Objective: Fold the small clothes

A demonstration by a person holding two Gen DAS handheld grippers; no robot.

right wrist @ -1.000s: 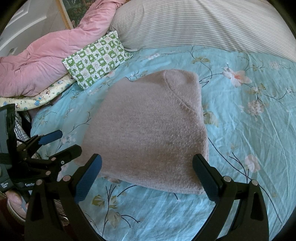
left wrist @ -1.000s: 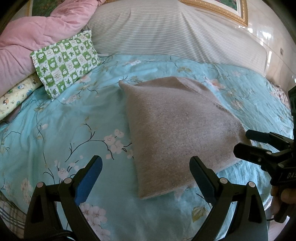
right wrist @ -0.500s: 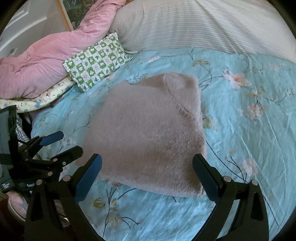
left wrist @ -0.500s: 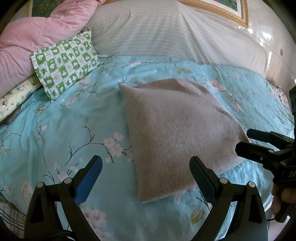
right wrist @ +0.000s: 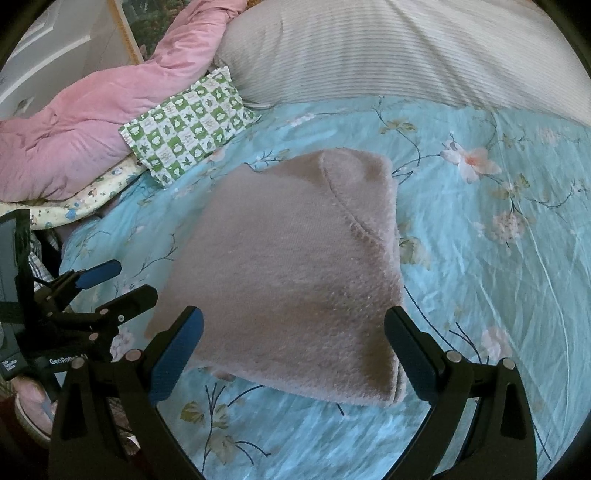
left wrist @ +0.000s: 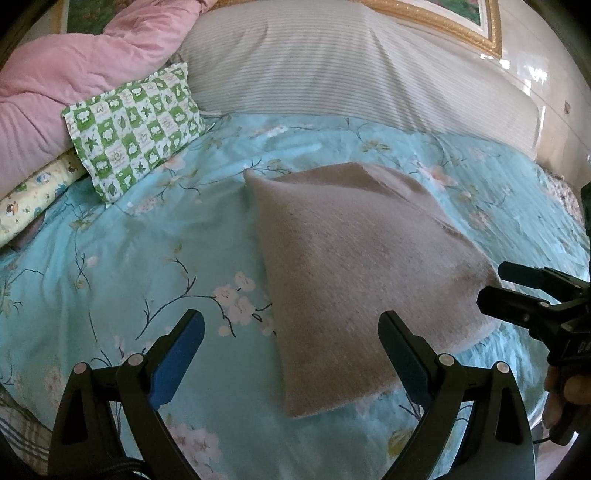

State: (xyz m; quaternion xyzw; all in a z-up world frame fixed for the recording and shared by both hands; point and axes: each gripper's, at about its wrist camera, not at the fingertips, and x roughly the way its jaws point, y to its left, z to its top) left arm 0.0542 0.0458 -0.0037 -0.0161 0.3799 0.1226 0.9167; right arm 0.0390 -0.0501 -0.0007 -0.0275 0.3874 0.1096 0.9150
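Beige knit garment (left wrist: 362, 266) lies folded into a compact rectangle on the bed (left wrist: 147, 251), flat on the light-blue floral sheet, roughly mid-bed; seam line visible near its far edge in the right wrist view (right wrist: 295, 273). Left gripper (left wrist: 291, 354) hovers over the near left corner of the fold, jaws spread wide, nothing between them. Right gripper (right wrist: 293, 350) hovers over the near edge on the other side, jaws also spread, empty. Each gripper shows at the edge of the other's view, close beside the garment's near corners; contact with the fabric can't be confirmed. Green-and-white checked pillow (left wrist: 133, 129) sits at the far left, apart from the garment, leaning against a pink quilt (left wrist: 74, 85). Striped grey pillow (left wrist: 332, 66) spans the head of the bed. Gilt picture frame (left wrist: 443, 22) on the wall above.
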